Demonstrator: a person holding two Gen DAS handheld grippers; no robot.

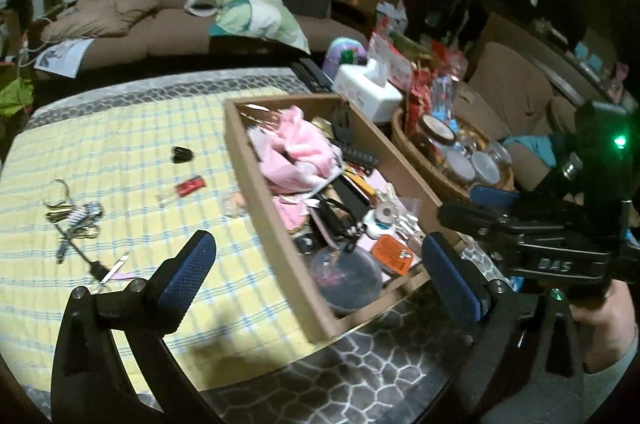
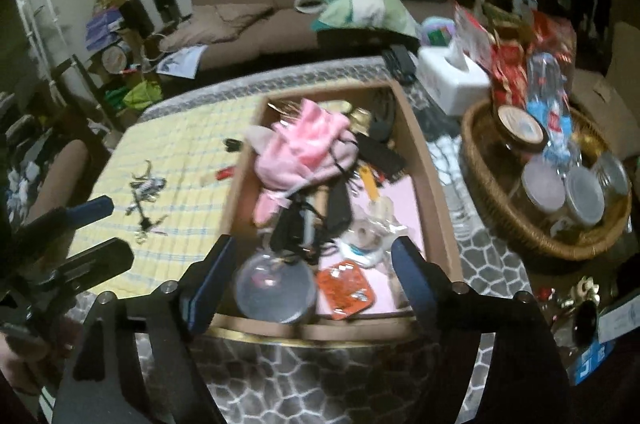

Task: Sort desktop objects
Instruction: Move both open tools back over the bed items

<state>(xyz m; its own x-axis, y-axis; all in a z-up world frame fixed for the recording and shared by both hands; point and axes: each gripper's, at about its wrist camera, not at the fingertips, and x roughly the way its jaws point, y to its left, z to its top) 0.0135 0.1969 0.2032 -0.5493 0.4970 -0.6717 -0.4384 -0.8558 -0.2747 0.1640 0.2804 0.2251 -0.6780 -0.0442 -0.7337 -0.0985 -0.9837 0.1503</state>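
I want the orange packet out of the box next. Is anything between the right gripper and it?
Nothing visible blocks it. The right gripper stands open above the near end of the cardboard box, and the orange packet lies uncovered on top, beside the clear round lid. Only the box's near wall lies below the fingers.

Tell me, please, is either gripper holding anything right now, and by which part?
Nothing is held: left gripper and right gripper both stand open and empty above the cardboard box.

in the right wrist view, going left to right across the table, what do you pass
key bunch → cardboard box full of odds and ends → white tissue box → wicker basket of jars
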